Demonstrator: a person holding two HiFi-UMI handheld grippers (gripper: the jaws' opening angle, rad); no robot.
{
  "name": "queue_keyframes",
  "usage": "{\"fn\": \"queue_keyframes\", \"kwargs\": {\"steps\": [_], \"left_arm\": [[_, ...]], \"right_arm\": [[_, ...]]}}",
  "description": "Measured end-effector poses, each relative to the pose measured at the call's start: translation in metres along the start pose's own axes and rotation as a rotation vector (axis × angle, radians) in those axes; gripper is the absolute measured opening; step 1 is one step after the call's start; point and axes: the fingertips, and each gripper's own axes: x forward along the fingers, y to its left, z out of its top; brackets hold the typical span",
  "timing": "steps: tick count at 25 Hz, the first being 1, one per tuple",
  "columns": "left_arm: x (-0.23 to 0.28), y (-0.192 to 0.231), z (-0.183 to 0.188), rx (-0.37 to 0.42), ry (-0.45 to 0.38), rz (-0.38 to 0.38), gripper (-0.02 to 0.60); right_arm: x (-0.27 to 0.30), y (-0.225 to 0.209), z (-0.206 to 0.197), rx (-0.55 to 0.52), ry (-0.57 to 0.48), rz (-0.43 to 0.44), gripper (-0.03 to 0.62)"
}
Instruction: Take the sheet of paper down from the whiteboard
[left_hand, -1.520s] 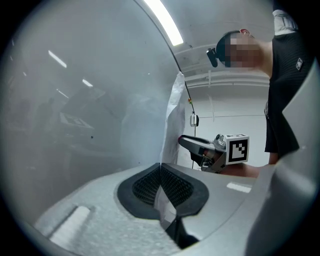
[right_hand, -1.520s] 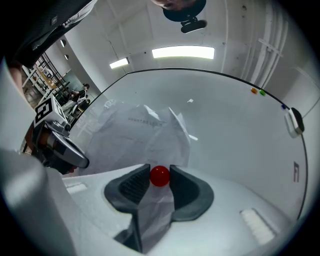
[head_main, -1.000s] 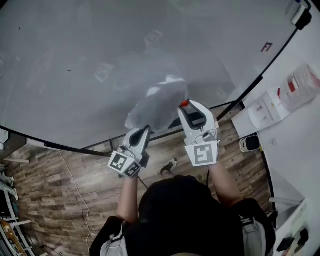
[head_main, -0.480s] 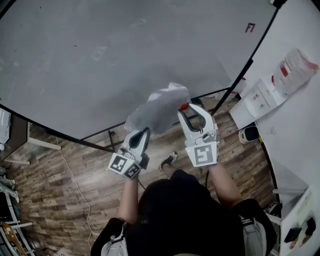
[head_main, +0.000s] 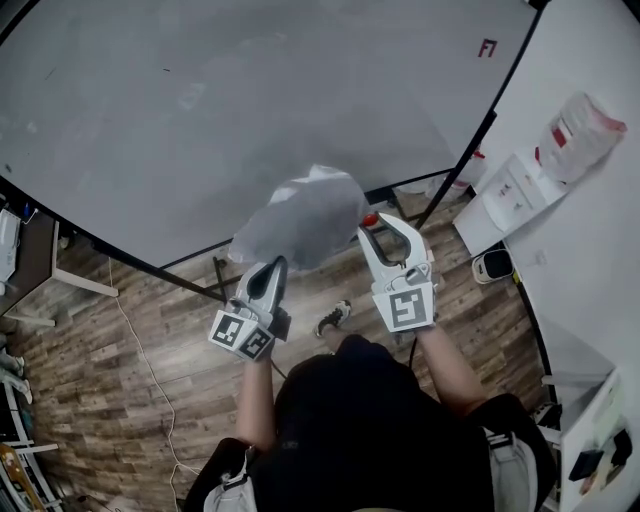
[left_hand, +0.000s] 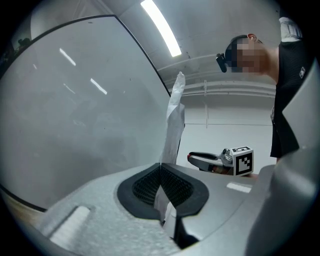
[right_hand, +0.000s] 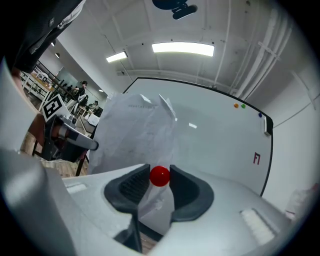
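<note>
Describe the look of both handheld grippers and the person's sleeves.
The left gripper and right gripper are light grey moulded plastic with black ribbed pads. Each carries a white cube with black square markers. The person wears a black top; forearms are bare.

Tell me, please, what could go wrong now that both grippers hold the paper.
The red ball sits with the sheet of paper in the right gripper; being round, it may slip out and drop to the wooden floor. The left gripper clamps another edge, so pulling apart could tear the crumpled sheet.
</note>
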Motion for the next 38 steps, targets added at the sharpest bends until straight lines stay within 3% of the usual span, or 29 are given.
{"fn": "queue_keyframes", "kwargs": {"steps": [38], "left_arm": [[-0.029,0.021,0.007,0.001,-0.016,0.057,0.009]], "right_arm": [[-0.007,0.018,0.006,0.017,-0.029,0.015,0.127]]}}
